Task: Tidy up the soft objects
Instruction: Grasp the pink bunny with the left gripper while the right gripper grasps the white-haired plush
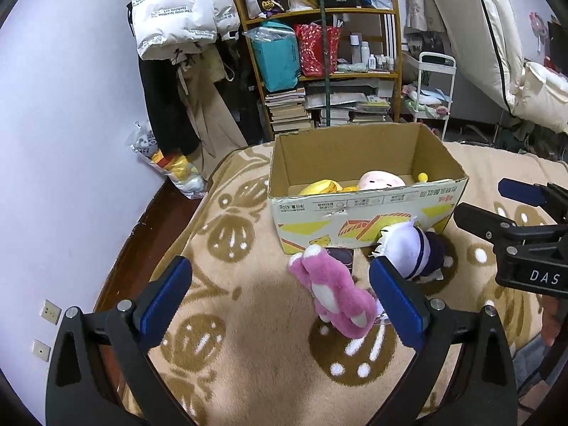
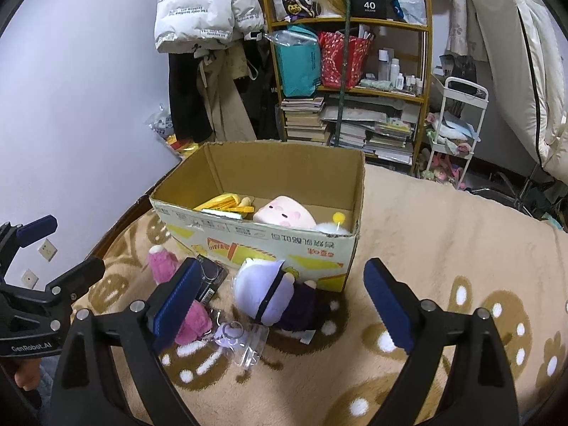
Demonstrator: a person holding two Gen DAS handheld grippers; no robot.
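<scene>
The doll (image 2: pixel 273 294) lay mid-frame between the spread fingers of the right gripper (image 2: pixel 280 305), long axis crosswise. The left gripper (image 1: pixel 280 291), also spread, stood nearer the pink plush (image 1: pixel 333 294).

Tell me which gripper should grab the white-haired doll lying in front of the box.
Right. The right gripper is open with the white-haired doll framed between its fingers. The left gripper, also open, faces the pink plush instead.

A lived-in bedroom at home. A patterned blanket (image 2: pixel 443 234) covers the bed, coats (image 2: pixel 209 14) hang on the wall, and a wooden shelf (image 2: pixel 424 67) holds books, bags and bottles.
</scene>
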